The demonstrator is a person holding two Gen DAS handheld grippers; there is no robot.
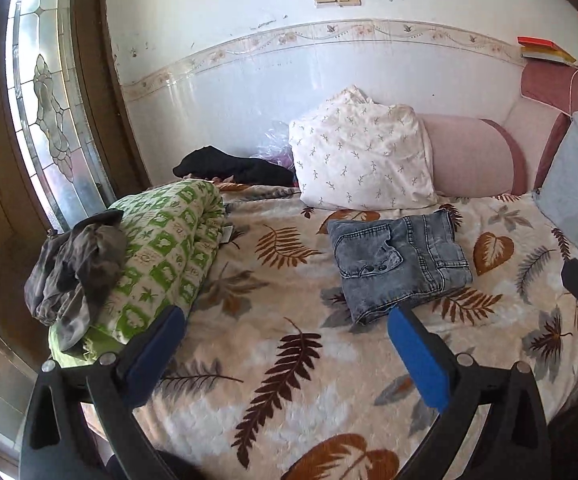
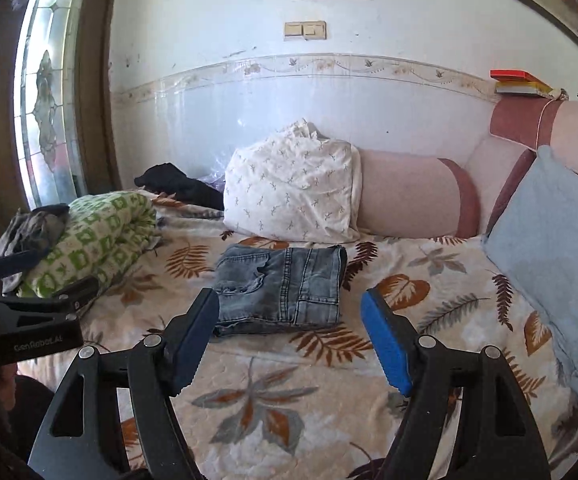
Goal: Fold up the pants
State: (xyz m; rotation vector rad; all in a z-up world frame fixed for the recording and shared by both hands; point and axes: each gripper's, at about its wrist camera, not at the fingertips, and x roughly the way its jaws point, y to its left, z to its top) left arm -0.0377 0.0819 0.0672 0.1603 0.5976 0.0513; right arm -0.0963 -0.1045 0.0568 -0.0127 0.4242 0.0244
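A pair of grey-blue jeans [image 1: 403, 262] lies folded into a compact rectangle on the leaf-patterned bedspread [image 1: 281, 364]. It also shows in the right wrist view [image 2: 283, 288]. My left gripper [image 1: 287, 316] is open and empty, held above the bedspread in front of the jeans. My right gripper [image 2: 291, 300] is open and empty, just in front of the jeans' near edge. The left gripper's body [image 2: 29, 320] shows at the left of the right wrist view.
A green-and-white rolled quilt [image 1: 165, 256] with grey clothes [image 1: 77, 268] on it lies at the left. A white pillow [image 1: 363, 152], a pink bolster [image 1: 473, 156], black clothing [image 1: 233, 168] and a blue pillow [image 2: 557, 256] line the back and right. A door [image 1: 45, 92] stands at the left.
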